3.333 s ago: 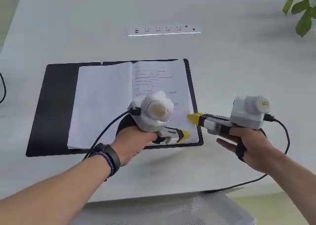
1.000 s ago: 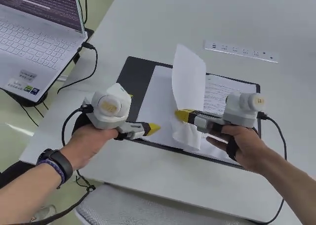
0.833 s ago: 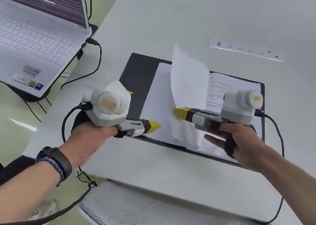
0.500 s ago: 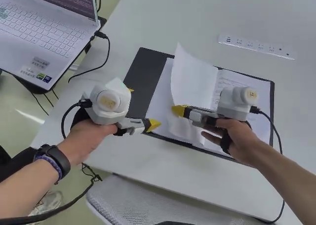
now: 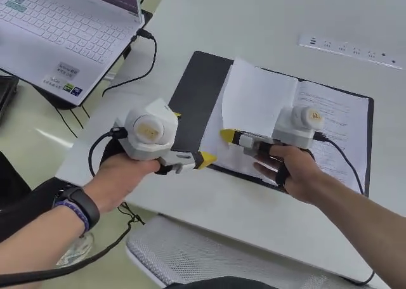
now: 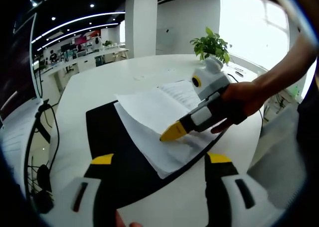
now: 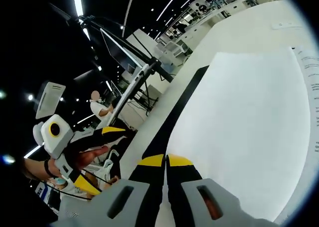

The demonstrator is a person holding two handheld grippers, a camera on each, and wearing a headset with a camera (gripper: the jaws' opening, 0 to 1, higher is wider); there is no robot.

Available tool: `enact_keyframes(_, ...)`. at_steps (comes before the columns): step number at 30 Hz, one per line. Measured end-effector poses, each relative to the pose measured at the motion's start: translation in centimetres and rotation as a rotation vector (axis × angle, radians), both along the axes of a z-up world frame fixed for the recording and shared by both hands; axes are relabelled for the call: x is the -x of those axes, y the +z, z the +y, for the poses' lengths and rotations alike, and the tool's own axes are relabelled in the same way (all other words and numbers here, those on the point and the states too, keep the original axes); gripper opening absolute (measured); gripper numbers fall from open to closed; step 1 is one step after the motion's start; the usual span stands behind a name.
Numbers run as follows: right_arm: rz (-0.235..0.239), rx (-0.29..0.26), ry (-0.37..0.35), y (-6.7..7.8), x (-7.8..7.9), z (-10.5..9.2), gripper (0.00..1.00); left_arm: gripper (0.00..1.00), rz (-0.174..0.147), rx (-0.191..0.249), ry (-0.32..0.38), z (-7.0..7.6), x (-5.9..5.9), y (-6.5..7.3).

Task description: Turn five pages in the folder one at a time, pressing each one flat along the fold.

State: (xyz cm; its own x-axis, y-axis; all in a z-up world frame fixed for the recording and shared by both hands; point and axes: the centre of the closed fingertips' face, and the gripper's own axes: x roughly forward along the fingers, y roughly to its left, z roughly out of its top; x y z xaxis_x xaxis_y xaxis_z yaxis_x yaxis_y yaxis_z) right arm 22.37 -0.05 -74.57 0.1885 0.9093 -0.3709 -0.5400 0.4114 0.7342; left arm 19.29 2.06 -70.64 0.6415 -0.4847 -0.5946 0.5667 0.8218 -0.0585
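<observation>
A broad white worktop (image 5: 254,23) carries a white power strip (image 5: 352,50) toward its far side, and just off its left edge sits an open silver laptop (image 5: 70,29) with a black cable (image 5: 136,73) plugged into it. Beyond stand a square white column (image 6: 138,23) and a leafy potted plant (image 6: 212,44) beside a bright window (image 6: 254,23), under a dark ceiling crossed by long light strips (image 6: 75,19).
</observation>
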Motion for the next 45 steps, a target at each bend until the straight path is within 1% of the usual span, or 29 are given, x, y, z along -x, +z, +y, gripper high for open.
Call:
enact_keyframes(7,0.013,0.022,0.002,-1.0,0.2,0.4,0.00,0.72,0.000,0.006,0.014,0.3,0.1,0.3)
enact_keyframes(13,0.025,0.041,0.000,-1.9,0.1,0.3,0.00,0.72,0.006,0.007,0.014,0.4,0.2,0.0)
enact_keyframes(16,0.031,0.048,0.006,-2.3,0.3,0.4,0.00,0.72,0.008,0.005,0.012,0.4,0.2,0.0)
enact_keyframes(19,0.034,0.055,0.010,-2.8,0.8,0.5,0.04,0.72,0.009,0.006,0.012,0.4,0.2,0.0)
enact_keyframes(22,0.037,0.046,-0.004,-2.7,0.7,0.5,0.04,0.72,0.009,0.005,0.012,0.4,0.2,0.1)
enact_keyframes(26,0.041,0.031,0.004,-2.6,0.7,0.6,0.07,0.72,0.010,0.003,0.011,0.5,0.1,0.1)
enact_keyframes(29,0.048,0.009,0.023,-2.2,0.9,0.8,0.14,0.72,0.011,0.001,0.009,0.6,0.1,0.0)
enact_keyframes(31,0.042,0.000,0.033,-2.0,1.1,1.0,0.18,0.72,0.012,0.001,0.007,0.6,0.1,-0.1)
enact_keyframes(38,0.035,-0.008,0.039,-1.6,1.4,1.1,0.22,0.72,0.015,-0.003,0.000,0.4,0.3,-0.4)
enact_keyframes(41,0.047,-0.022,0.041,-1.4,1.5,1.2,0.25,0.72,0.016,-0.001,-0.001,0.3,0.2,-0.4)
enact_keyframes(45,0.043,-0.025,0.047,-1.4,1.5,1.3,0.26,0.72,0.016,0.000,-0.001,0.2,0.1,-0.5)
